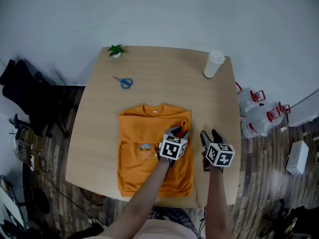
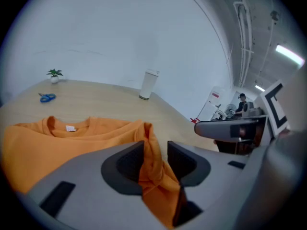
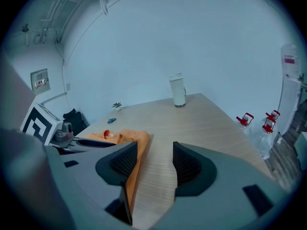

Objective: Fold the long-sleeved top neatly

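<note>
The orange long-sleeved top [image 1: 142, 161] lies collar-away on the wooden table [image 1: 164, 78], its right side folded in over the body. My left gripper [image 1: 178, 132] is over that folded right edge. In the left gripper view a raised fold of the orange top [image 2: 152, 164] stands between the parted jaws of the left gripper [image 2: 156, 153], leaning on the left pad with a gap at the right pad. My right gripper [image 1: 209, 135] is just right of the top, over bare wood. In the right gripper view the right gripper [image 3: 156, 164] is open and holds nothing, with the top's edge [image 3: 122, 137] beside its left jaw.
A white cup [image 1: 214, 63] stands at the table's far right corner. Blue-handled scissors [image 1: 124, 81] and a small potted plant [image 1: 116, 50] sit at the far left. Water jugs with red handles [image 1: 254, 108] are on the floor to the right, and a black chair [image 1: 25, 86] to the left.
</note>
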{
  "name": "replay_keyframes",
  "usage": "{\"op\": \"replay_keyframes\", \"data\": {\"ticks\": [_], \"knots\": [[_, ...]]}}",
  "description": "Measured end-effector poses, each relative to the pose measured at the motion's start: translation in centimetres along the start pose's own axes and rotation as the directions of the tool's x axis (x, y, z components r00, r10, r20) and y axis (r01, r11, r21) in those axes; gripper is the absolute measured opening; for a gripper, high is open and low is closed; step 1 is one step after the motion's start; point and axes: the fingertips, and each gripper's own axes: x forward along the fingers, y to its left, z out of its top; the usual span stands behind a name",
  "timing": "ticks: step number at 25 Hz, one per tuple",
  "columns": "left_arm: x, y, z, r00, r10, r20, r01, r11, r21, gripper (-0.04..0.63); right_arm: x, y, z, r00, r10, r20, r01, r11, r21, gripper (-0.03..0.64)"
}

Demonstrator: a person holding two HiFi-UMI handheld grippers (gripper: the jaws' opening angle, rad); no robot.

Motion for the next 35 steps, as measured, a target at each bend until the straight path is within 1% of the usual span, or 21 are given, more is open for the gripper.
{"op": "replay_keyframes", "data": {"ticks": [4, 7, 10, 12, 14, 17, 22, 25, 28, 31, 33, 35], "knots": [[0.5, -1.7, 0.1, 0.997, -0.074, -0.006, 0.074, 0.997, -0.012, 0.228, -0.4, -0.3, 0.3, 1.000, -0.006, 0.015, 0.006, 1.000, 0.009, 0.233], [0.5, -2.9, 0.2, 0.991, -0.133, 0.003, 0.133, 0.991, -0.022, 0.271, -0.7, -0.6, 0.5, 1.000, -0.010, 0.022, 0.009, 1.000, 0.019, 0.233], [0.5, -4.5, -0.1, 0.977, -0.214, 0.008, 0.214, 0.977, -0.018, 0.308, -0.9, -0.6, 0.6, 0.999, -0.012, 0.031, 0.011, 1.000, 0.027, 0.235], [0.4, -5.0, -0.1, 0.974, -0.227, 0.020, 0.227, 0.974, -0.017, 0.316, -1.2, -0.6, 0.6, 0.999, -0.013, 0.036, 0.012, 0.999, 0.031, 0.235], [-0.2, -4.6, 0.2, 0.978, -0.206, 0.039, 0.207, 0.978, -0.014, 0.316, -1.4, -0.5, 0.8, 0.999, -0.014, 0.041, 0.013, 0.999, 0.032, 0.235], [-1.6, -3.1, 0.8, 0.986, -0.156, 0.065, 0.156, 0.988, 0.001, 0.316, -1.4, -0.3, 1.4, 0.999, -0.011, 0.051, 0.010, 1.000, 0.028, 0.235], [-5.8, 1.8, 2.2, 0.992, -0.036, 0.119, 0.039, 0.999, -0.022, 0.316, -1.4, 1.2, 3.2, 0.997, 0.020, 0.072, -0.020, 1.000, -0.002, 0.236], [-8.5, 5.8, 3.2, 0.990, 0.044, 0.136, -0.041, 0.999, -0.026, 0.316, -0.6, 2.7, 5.0, 0.995, 0.056, 0.079, -0.052, 0.997, -0.052, 0.239], [-10.9, 9.6, 4.1, 0.986, 0.111, 0.128, -0.111, 0.994, -0.008, 0.316, 0.4, 4.4, 6.9, 0.993, 0.101, 0.066, -0.091, 0.987, -0.131, 0.257], [-12.4, 12.6, 4.8, 0.985, 0.146, 0.094, -0.151, 0.987, 0.054, 0.316, 1.7, 6.5, 8.3, 0.987, 0.162, 0.015, -0.153, 0.958, -0.242, 0.276], [-13.0, 14.1, 5.4, 0.986, 0.155, 0.066, -0.162, 0.980, 0.115, 0.316, 2.7, 8.1, 8.9, 0.978, 0.207, -0.038, -0.209, 0.925, -0.317, 0.282], [-13.4, 15.3, 6.0, 0.988, 0.151, 0.040, -0.155, 0.974, 0.165, 0.316, 3.6, 9.5, 9.1, 0.963, 0.250, -0.099, -0.269, 0.883, -0.384, 0.287]]}}
